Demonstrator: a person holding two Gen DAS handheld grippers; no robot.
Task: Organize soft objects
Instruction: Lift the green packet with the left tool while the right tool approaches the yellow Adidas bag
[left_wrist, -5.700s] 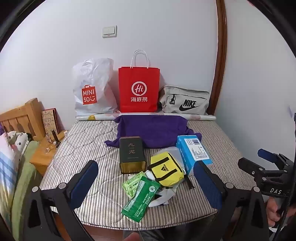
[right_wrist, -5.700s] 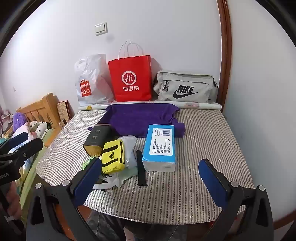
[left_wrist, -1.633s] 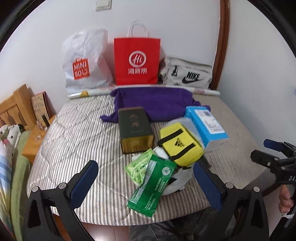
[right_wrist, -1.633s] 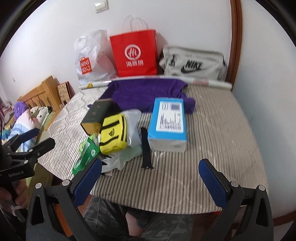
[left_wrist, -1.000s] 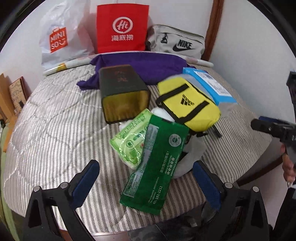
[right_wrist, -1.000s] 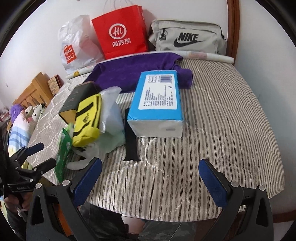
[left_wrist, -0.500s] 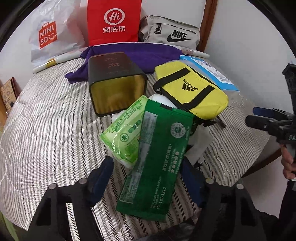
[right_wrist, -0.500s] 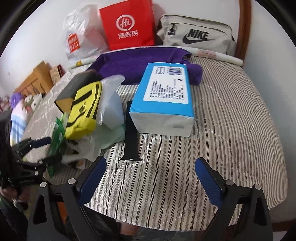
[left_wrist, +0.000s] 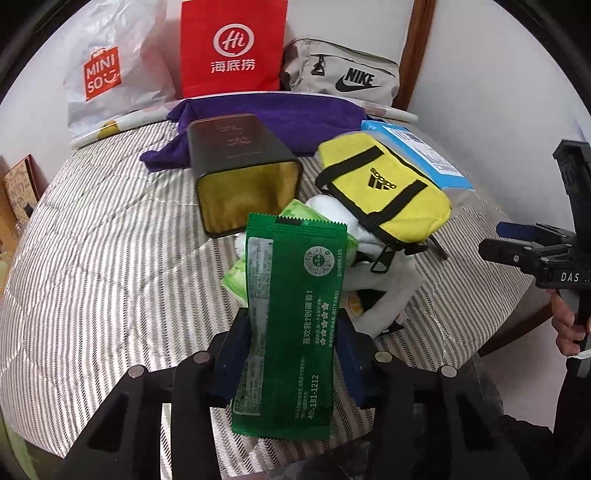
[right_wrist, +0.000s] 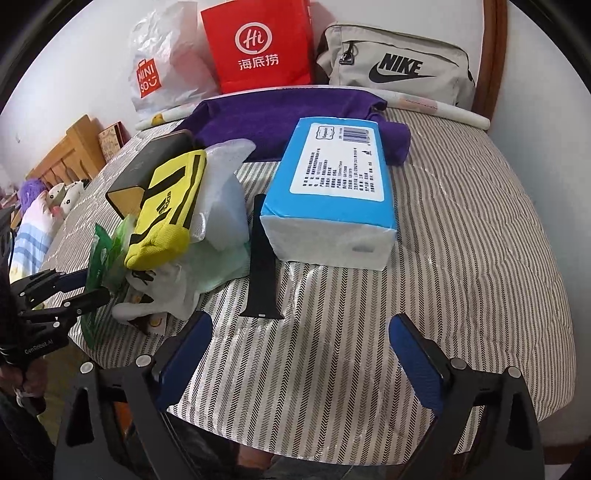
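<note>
The left gripper (left_wrist: 293, 354) has just been closing on the dark green packet (left_wrist: 291, 314), whose lower half now sits pinched between the blue pads, its top leaning toward the black tin (left_wrist: 240, 173) ahead. A good lift probably goes straight up, clear of the light green pack (left_wrist: 236, 277) behind. To the right, the right gripper (right_wrist: 299, 354) hangs spread and empty, the black strap (right_wrist: 262, 266) and blue tissue pack (right_wrist: 332, 192) ahead of it.

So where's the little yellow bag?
In the left wrist view the yellow bag sits right of centre on the striped table, between the dark tin and the blue tissue pack.
</note>
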